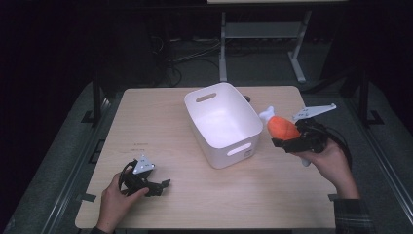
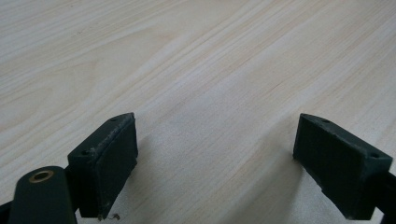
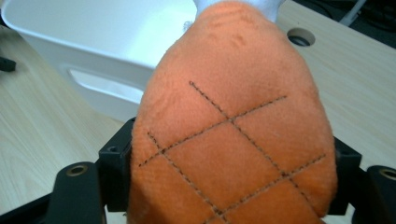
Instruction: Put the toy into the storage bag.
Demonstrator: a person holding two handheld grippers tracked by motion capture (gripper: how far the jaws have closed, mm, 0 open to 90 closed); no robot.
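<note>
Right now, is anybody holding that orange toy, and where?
Yes: the right gripper clamps the plush drumstick around its fat orange end. The left gripper holds nothing.

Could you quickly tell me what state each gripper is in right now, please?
Left gripper: open, nothing between its jaws, low over the table.
Right gripper: closed on the orange plush drumstick, held beside the white bin.

a pale wooden table [image 1: 204, 195] with a light grain and rounded corners carries the things. a white plastic bin [image 1: 223, 122] with slot handles stands directly on it, right of the middle toward the far edge, turned askew to the table's sides. a round cable hole [image 3: 301, 36] sits in the tabletop just behind the bin.
</note>
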